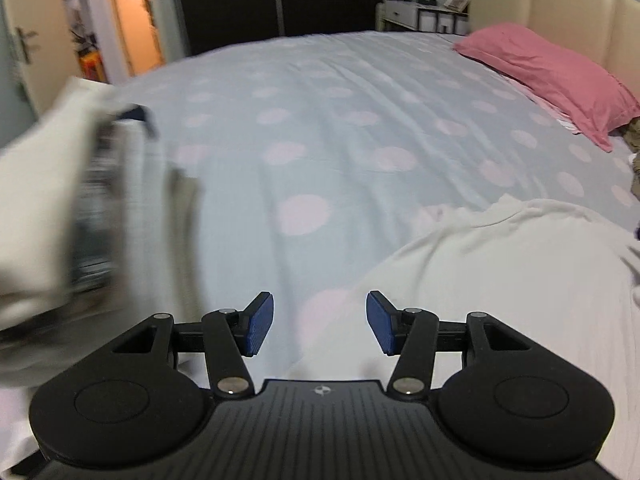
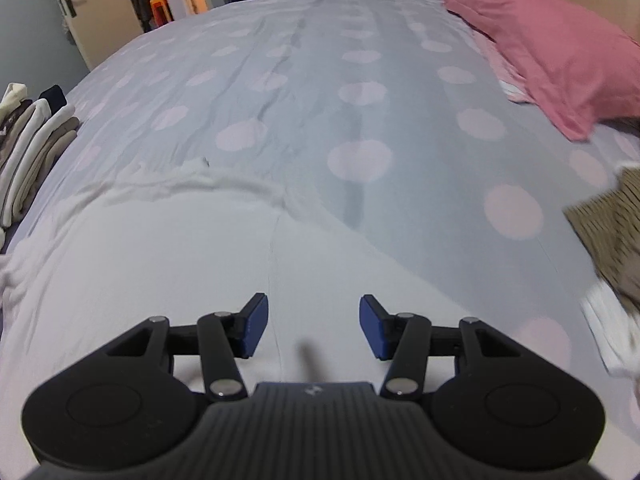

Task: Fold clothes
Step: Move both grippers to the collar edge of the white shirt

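Left gripper (image 1: 320, 322) agape, right gripper (image 2: 314, 326) too — white garment (image 2: 160, 264) beneath

Polka-dot bed (image 2: 320, 92) with white garment (image 2: 140, 248), pink pillow (image 2: 552, 48), folded stack (image 2: 32, 148), striped cloth (image 2: 612, 224).

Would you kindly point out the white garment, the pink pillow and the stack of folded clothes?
white garment (image 2: 160, 248): right wrist view, its flat middle.
pink pillow (image 2: 548, 48): right wrist view, centre of its top.
stack of folded clothes (image 2: 36, 144): right wrist view, folded edges.
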`<state>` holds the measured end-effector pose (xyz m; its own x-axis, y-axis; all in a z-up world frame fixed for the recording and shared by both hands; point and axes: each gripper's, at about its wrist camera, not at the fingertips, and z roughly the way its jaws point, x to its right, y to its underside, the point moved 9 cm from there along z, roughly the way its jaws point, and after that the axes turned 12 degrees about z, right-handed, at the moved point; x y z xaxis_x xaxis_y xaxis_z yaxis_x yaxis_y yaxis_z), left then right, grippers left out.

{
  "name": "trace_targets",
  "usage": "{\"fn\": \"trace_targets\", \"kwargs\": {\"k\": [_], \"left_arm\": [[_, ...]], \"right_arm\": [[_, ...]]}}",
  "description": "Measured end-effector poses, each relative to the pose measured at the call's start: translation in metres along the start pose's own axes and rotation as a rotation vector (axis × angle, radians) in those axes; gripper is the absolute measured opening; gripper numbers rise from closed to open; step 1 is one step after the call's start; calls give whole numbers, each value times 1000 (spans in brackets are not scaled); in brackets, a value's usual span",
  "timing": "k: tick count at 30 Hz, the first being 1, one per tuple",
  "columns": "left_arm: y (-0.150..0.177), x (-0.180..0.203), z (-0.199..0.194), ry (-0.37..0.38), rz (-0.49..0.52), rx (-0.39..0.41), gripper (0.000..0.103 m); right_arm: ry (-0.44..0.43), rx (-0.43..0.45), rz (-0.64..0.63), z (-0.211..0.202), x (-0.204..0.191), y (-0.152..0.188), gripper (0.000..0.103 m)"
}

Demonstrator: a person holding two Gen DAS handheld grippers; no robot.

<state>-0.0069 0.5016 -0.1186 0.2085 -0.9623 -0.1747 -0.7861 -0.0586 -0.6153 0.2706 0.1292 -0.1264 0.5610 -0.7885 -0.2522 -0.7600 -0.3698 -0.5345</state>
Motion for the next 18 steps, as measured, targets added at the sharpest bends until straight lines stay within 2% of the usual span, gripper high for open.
{"fn": "trace_targets", "kwargs": {"k": [2, 8, 15, 17, 18], "left_arm": [[-3, 12, 31, 35, 11, -11, 50], [-3, 26, 97, 51, 49, -62, 50], [-1, 30, 121, 103, 10, -43, 50], [-1, 33, 122, 102, 5, -31, 44], [-4, 33, 120, 95, 3, -23, 29]], "right_arm": [[-21, 3, -22, 18, -10, -13, 54], [-75, 9, -95, 76, -39, -47, 54], [-76, 33, -156, 94, -54, -61, 55], [-73, 41, -172, 96, -58, -63, 54], [-72, 45, -179, 97, -60, -65, 54]]}}
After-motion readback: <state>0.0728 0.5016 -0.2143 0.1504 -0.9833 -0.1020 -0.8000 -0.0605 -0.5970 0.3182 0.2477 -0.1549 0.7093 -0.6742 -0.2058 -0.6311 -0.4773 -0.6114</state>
